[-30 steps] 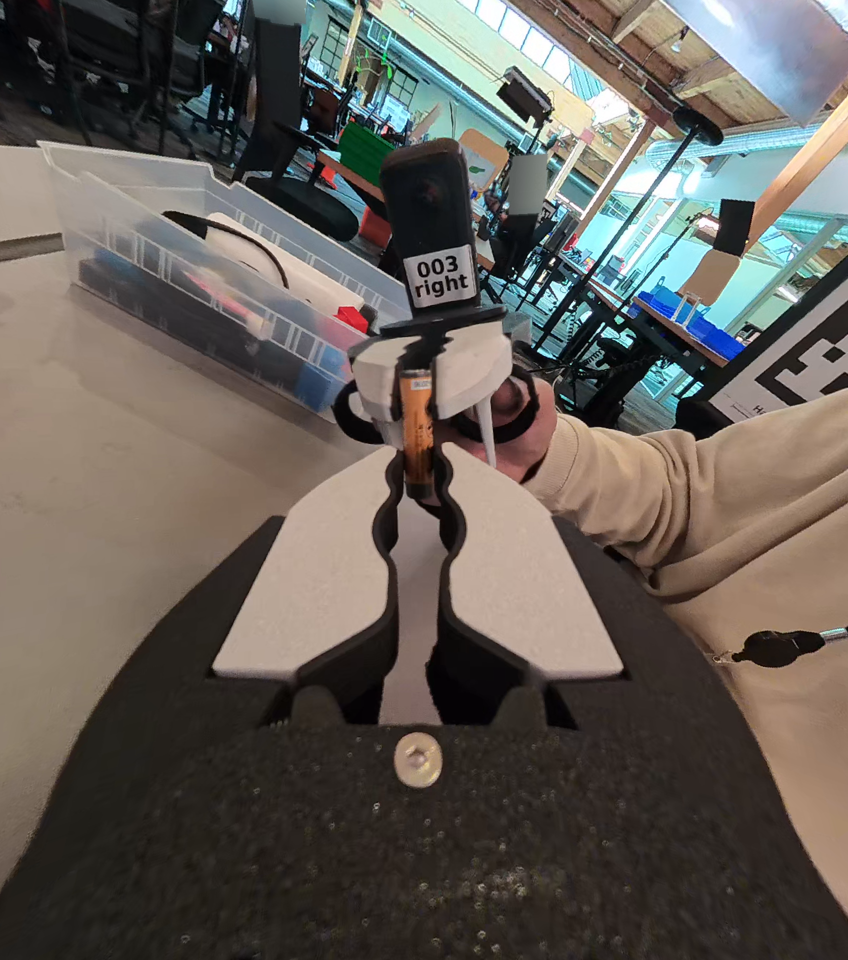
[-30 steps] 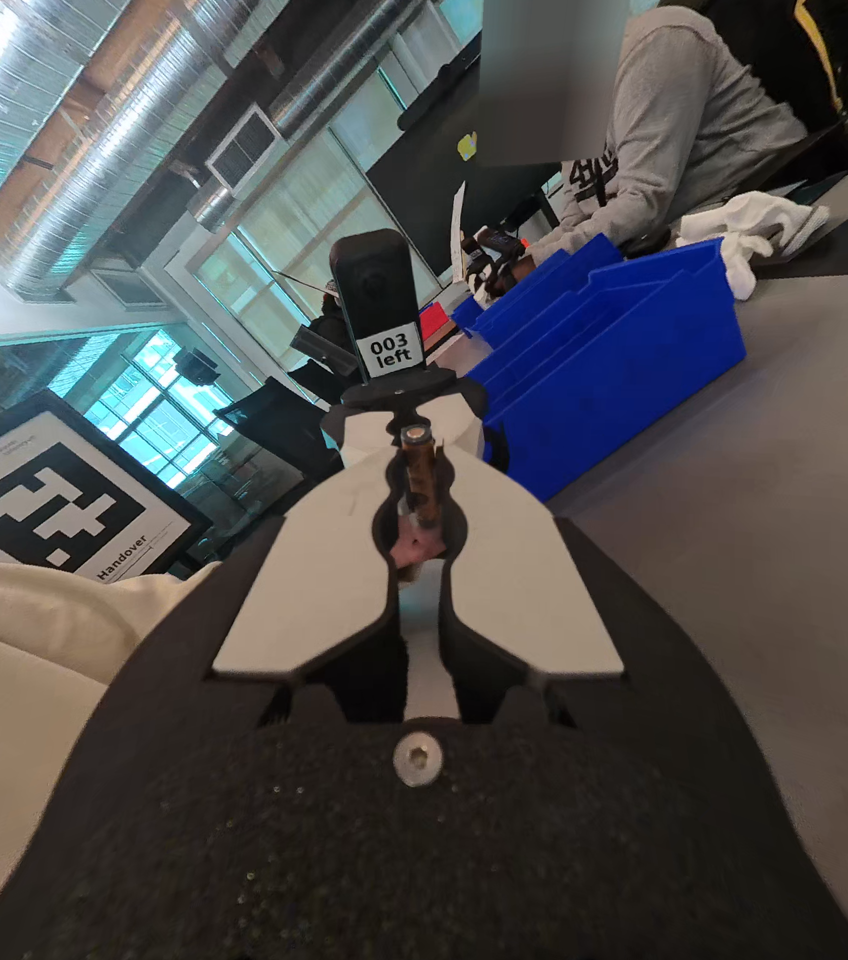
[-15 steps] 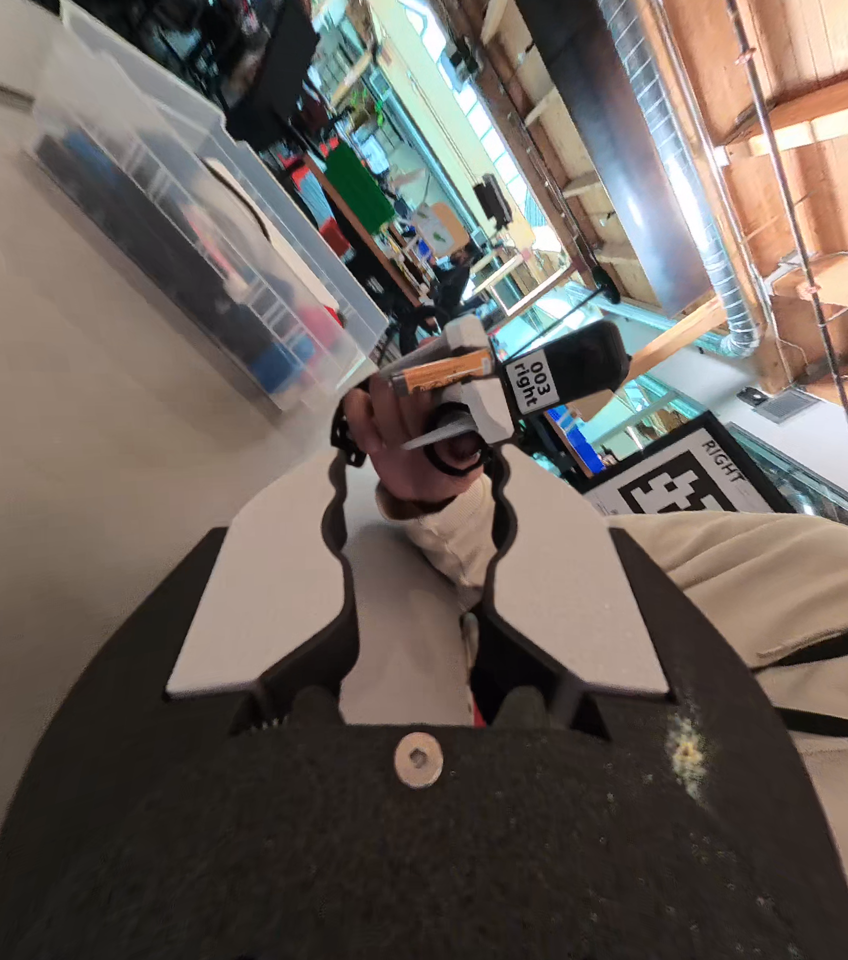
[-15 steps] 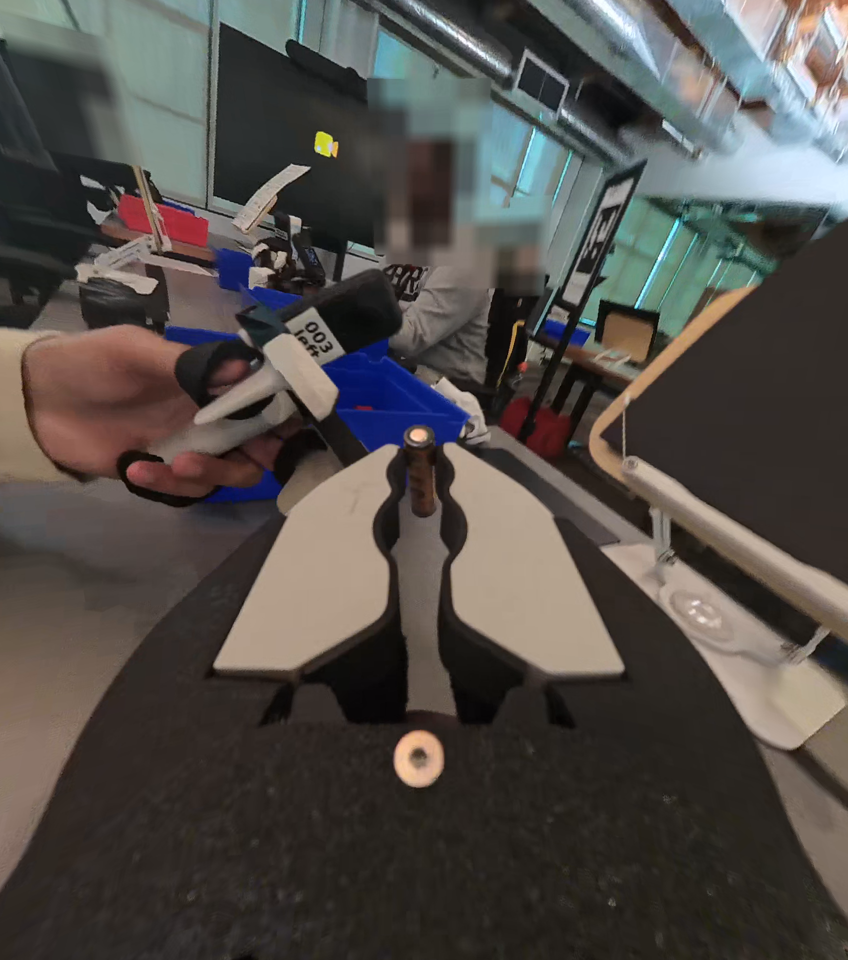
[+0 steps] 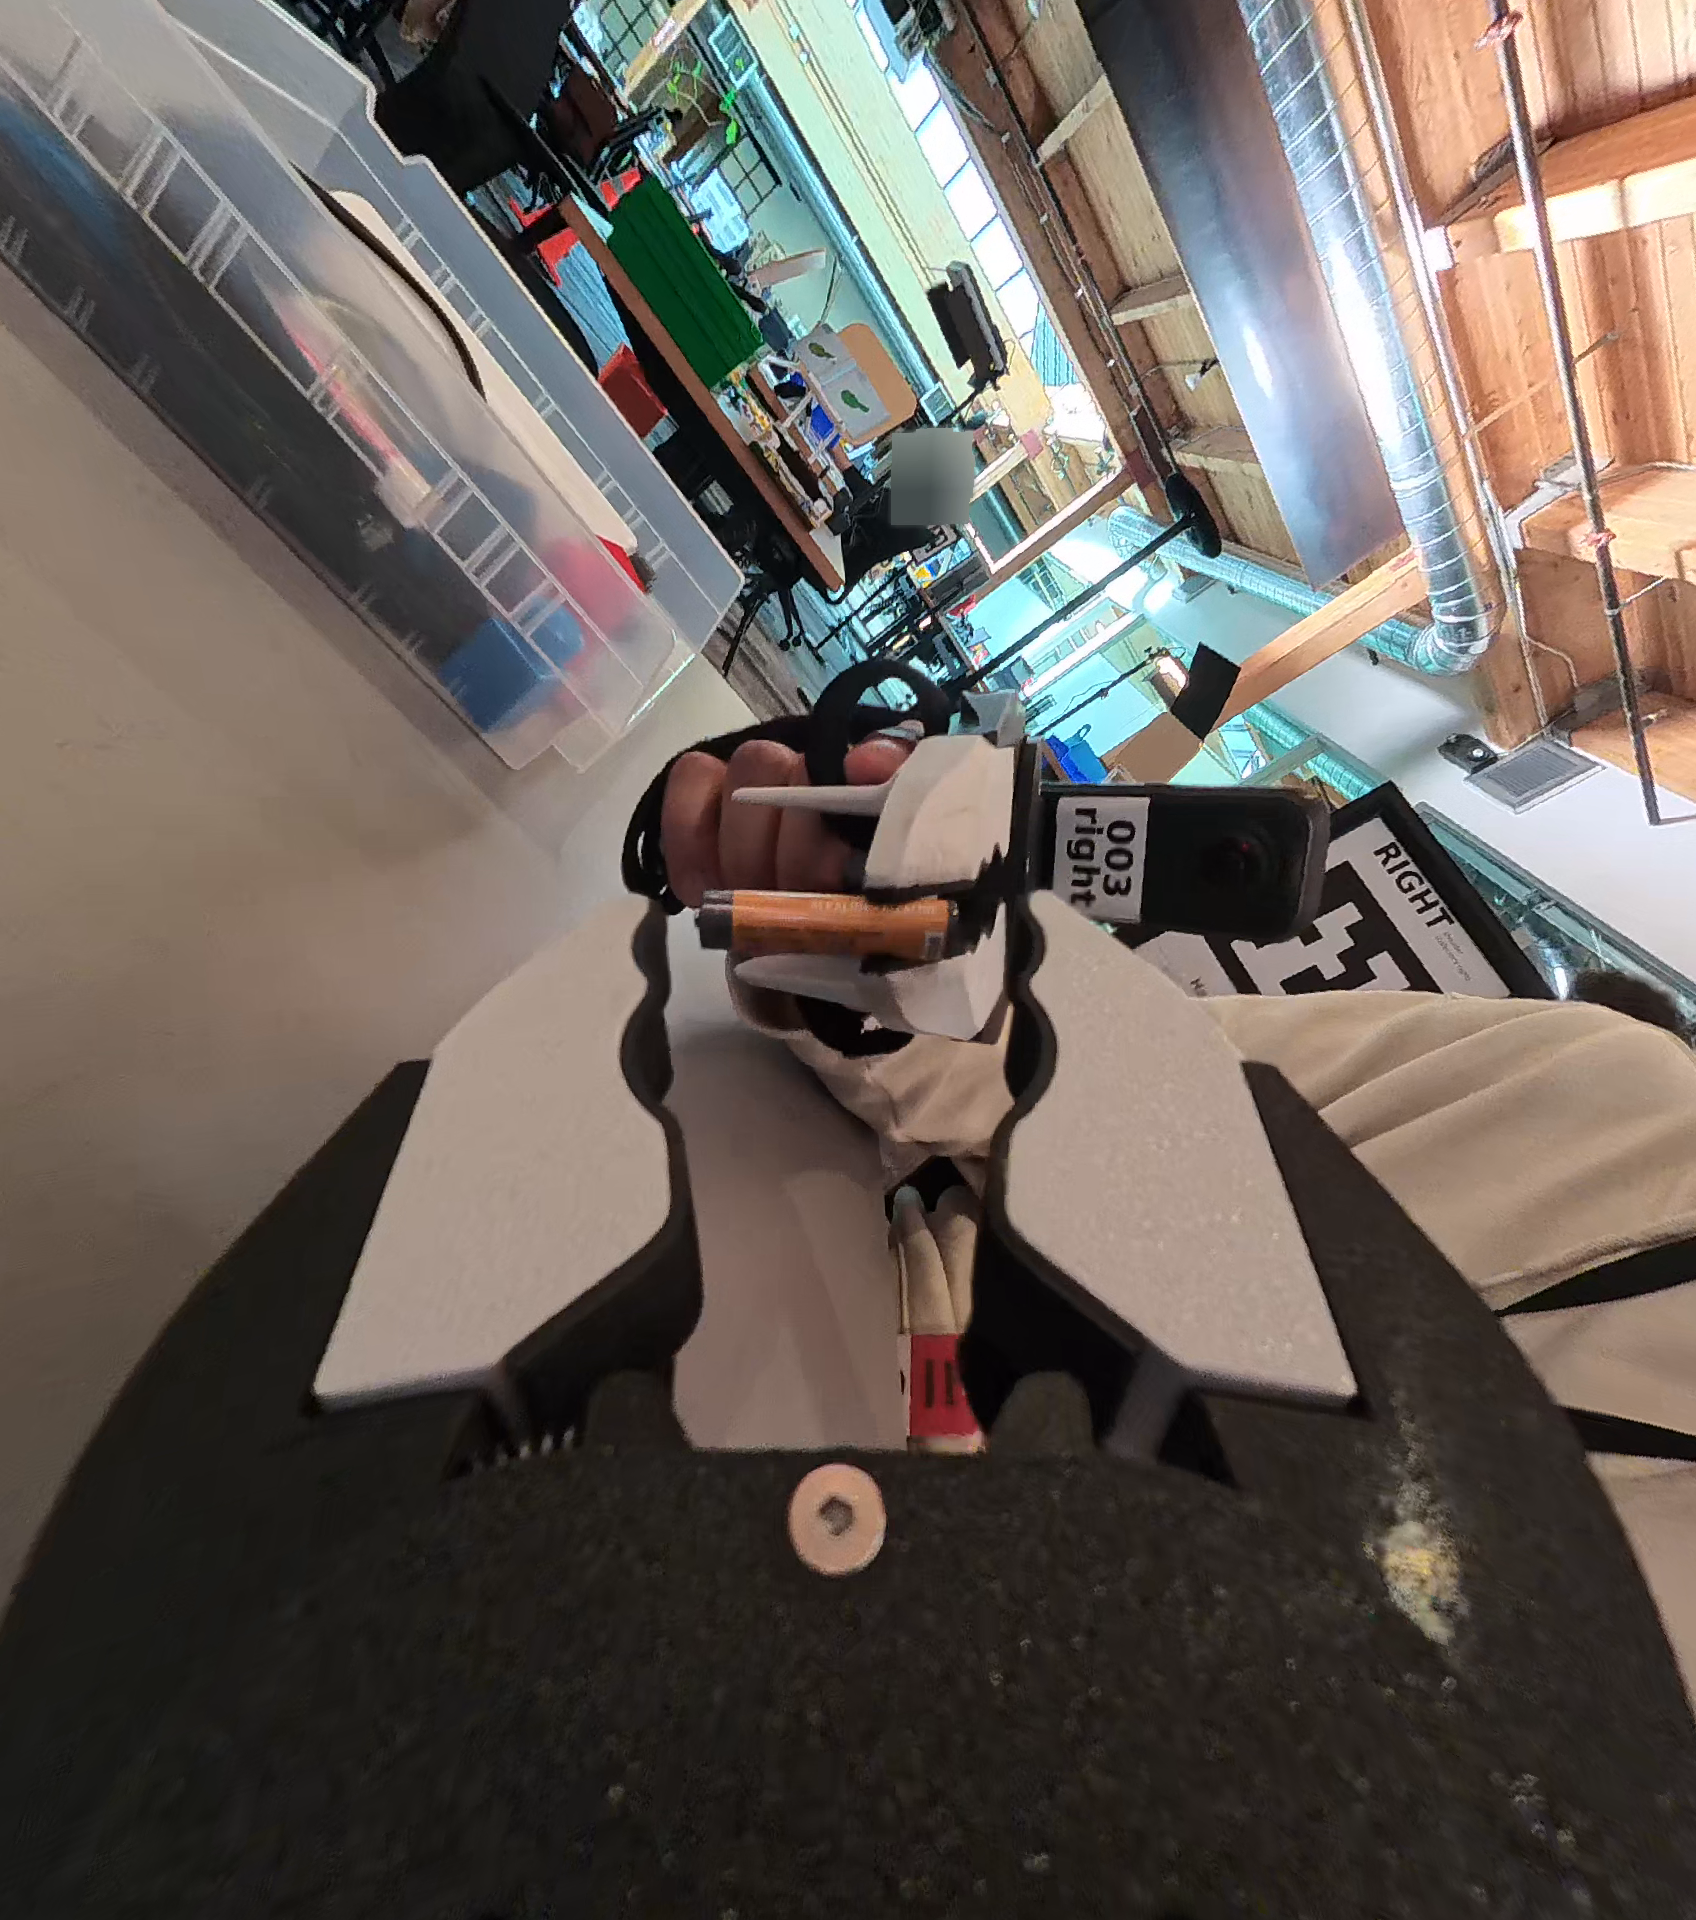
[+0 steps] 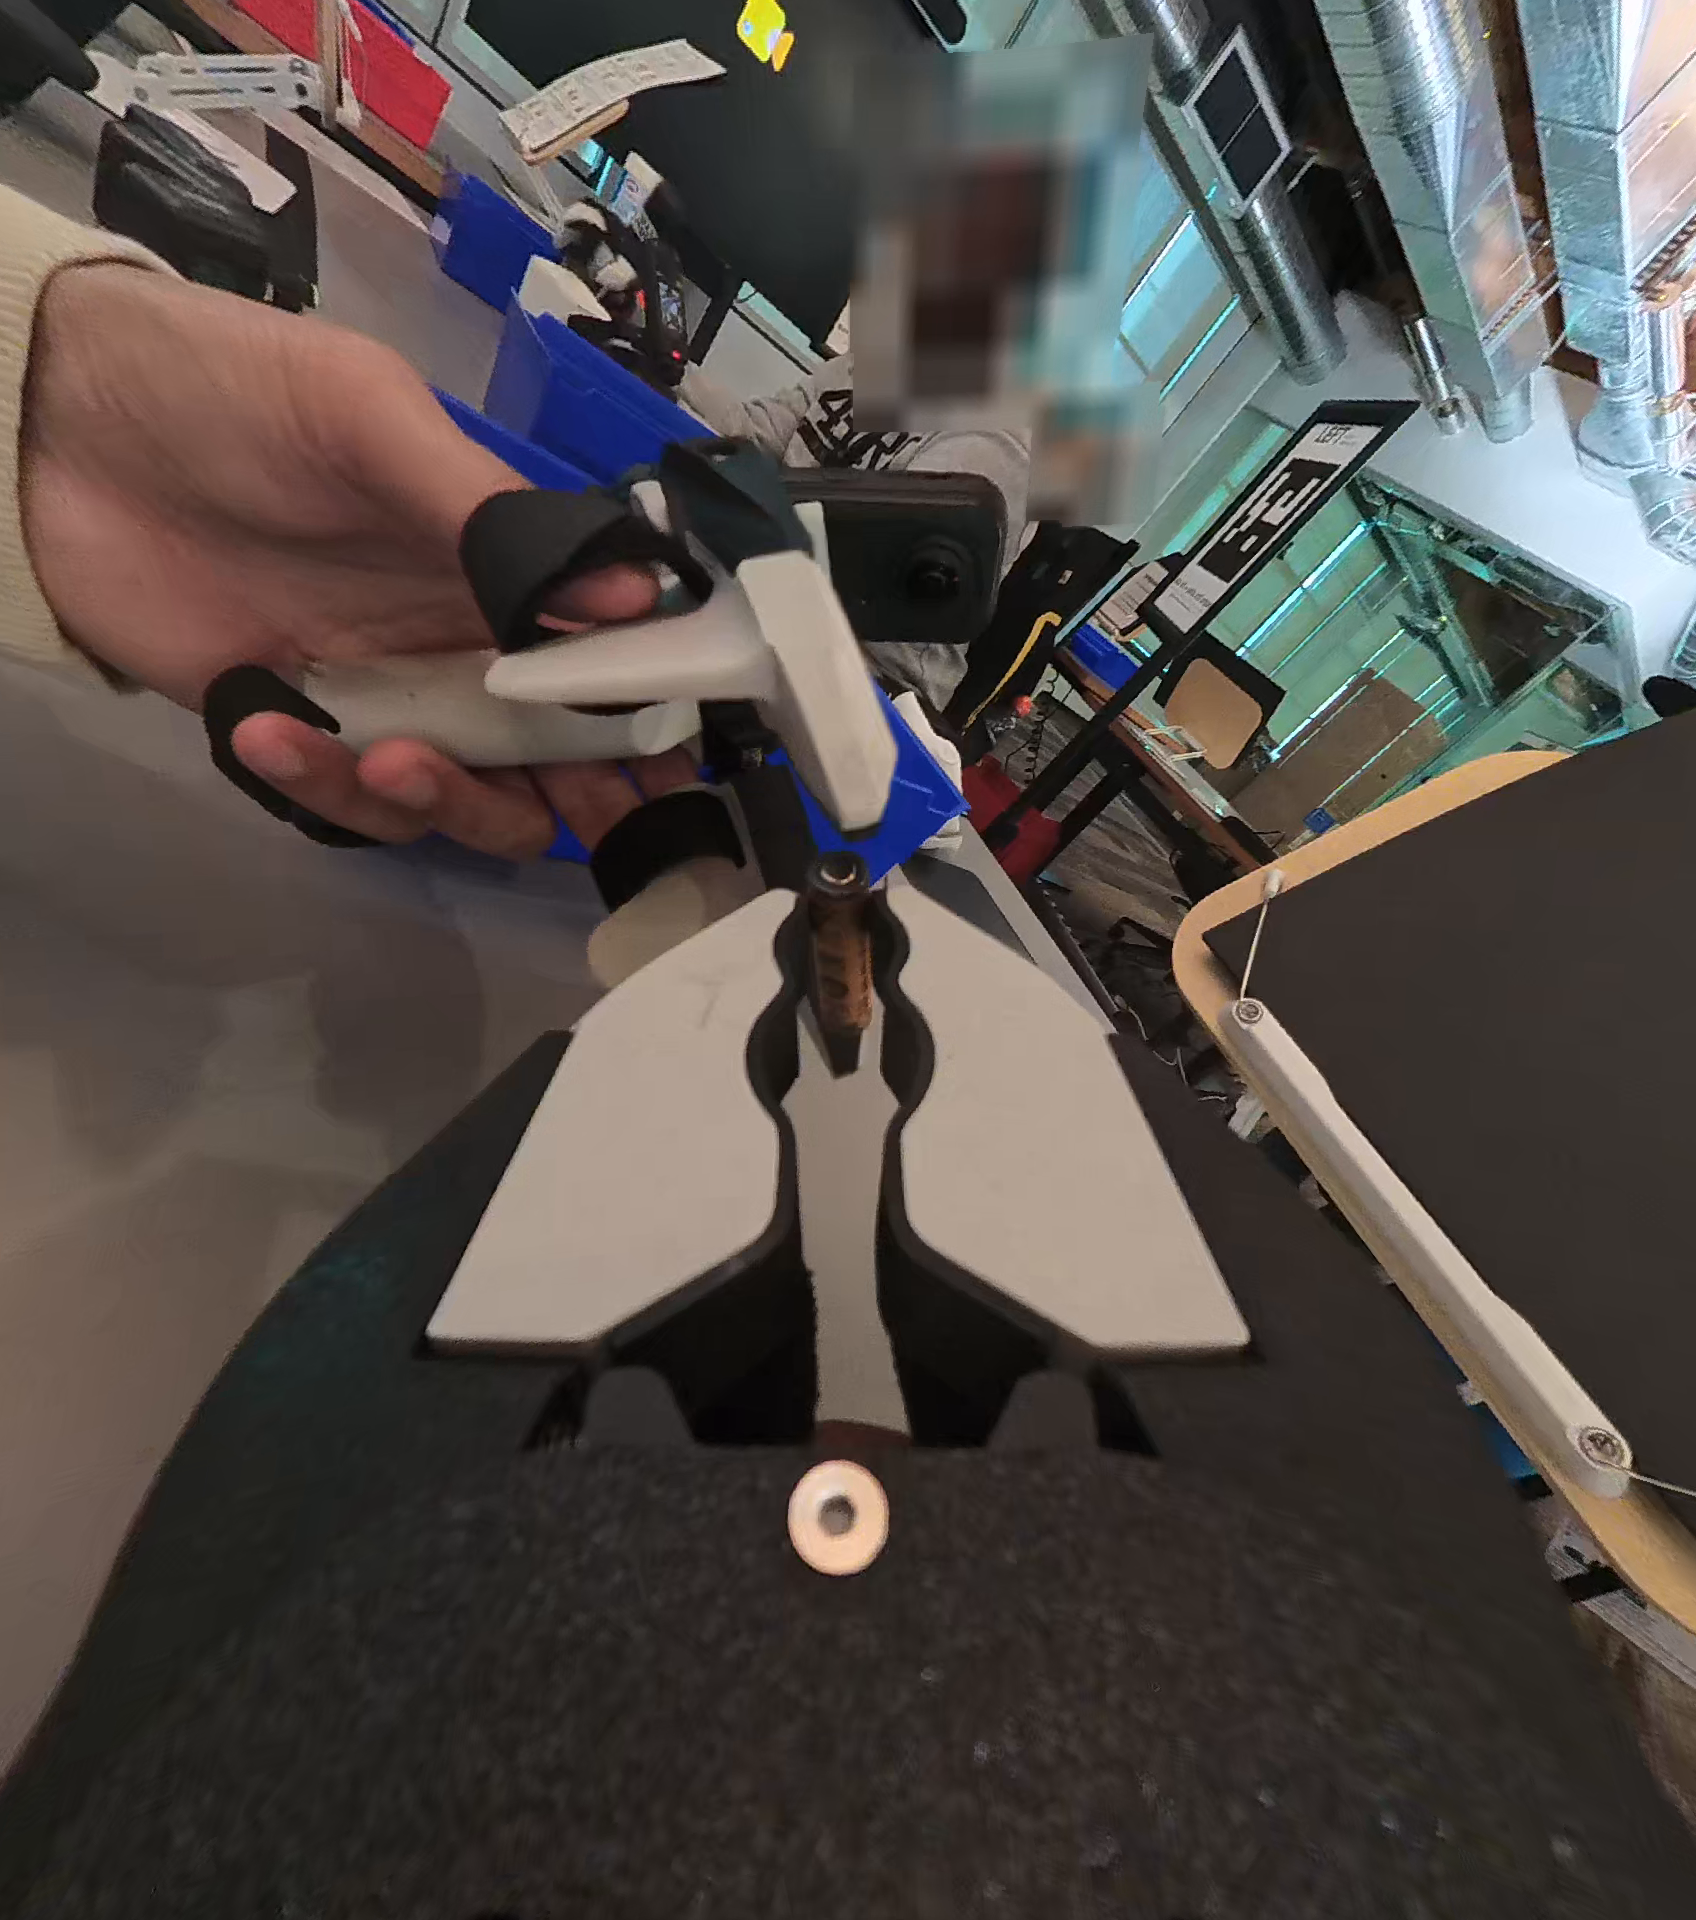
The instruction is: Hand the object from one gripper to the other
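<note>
Clamping the AA battery [image 6: 842,961] between nearly closed jaws, the right gripper [image 6: 839,935] holds it near the fingertips, one metal end pointing forward. In the left wrist view that battery [image 5: 828,923] lies crosswise in the right gripper [image 5: 885,920], an orange-and-black cylinder with a silver cap at each end. The left gripper [image 5: 839,971] has its jaws spread wide with nothing between them, held above the pale tabletop [image 5: 96,883] near a clear plastic bin [image 5: 356,436].

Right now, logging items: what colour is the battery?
Orange with dark ends, clearest in the left wrist view.
</note>
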`<state>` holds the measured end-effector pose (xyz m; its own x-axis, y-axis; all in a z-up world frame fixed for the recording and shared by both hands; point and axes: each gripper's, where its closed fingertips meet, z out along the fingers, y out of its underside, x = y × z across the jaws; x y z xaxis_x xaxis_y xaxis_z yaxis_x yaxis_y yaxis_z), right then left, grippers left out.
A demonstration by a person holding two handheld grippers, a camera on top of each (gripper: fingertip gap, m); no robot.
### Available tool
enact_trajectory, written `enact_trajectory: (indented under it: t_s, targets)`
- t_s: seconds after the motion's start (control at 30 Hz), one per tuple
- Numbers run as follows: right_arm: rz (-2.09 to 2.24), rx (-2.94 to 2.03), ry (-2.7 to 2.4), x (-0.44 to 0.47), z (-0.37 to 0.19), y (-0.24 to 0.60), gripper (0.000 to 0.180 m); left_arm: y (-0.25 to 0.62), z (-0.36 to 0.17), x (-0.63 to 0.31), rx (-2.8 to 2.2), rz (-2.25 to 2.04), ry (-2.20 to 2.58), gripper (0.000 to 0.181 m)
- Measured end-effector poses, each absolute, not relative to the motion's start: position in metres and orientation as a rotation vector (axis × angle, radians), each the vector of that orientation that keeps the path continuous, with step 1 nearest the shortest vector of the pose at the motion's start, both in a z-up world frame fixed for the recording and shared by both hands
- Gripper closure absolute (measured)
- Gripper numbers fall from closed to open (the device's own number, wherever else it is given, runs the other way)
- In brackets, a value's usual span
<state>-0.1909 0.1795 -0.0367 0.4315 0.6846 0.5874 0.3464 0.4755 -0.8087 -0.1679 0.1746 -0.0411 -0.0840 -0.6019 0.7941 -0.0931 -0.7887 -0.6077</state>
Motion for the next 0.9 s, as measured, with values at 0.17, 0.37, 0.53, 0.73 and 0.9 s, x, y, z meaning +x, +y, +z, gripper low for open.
enact_trajectory:
  t_s: [0.17, 0.37, 0.53, 0.73, 0.9]
  targets:
    - [0.334, -1.12, -1.154, -0.194, -0.035, 0.176, 0.169, 0.17, -0.042, -0.165, -1.837, -1.914, 0.796, 0.132]
    - [0.445, -1.176, -1.122, -0.195, -0.037, 0.176, 0.159, 0.172, -0.036, -0.17, -1.808, -1.989, 0.752, 0.133]
    - [0.891, -1.398, -0.937, -0.189, -0.037, 0.183, 0.152, 0.18, -0.012, -0.189, -1.595, -2.035, 0.717, 0.133]
    - [1.783, -1.733, -0.6, -0.203, -0.05, 0.174, 0.124, 0.177, -0.025, -0.189, -1.557, -1.307, 1.107, 0.132]
    - [2.301, -1.66, -0.415, -0.201, -0.039, 0.161, 0.131, 0.162, -0.026, -0.184, -1.48, -1.107, 1.289, 0.132]
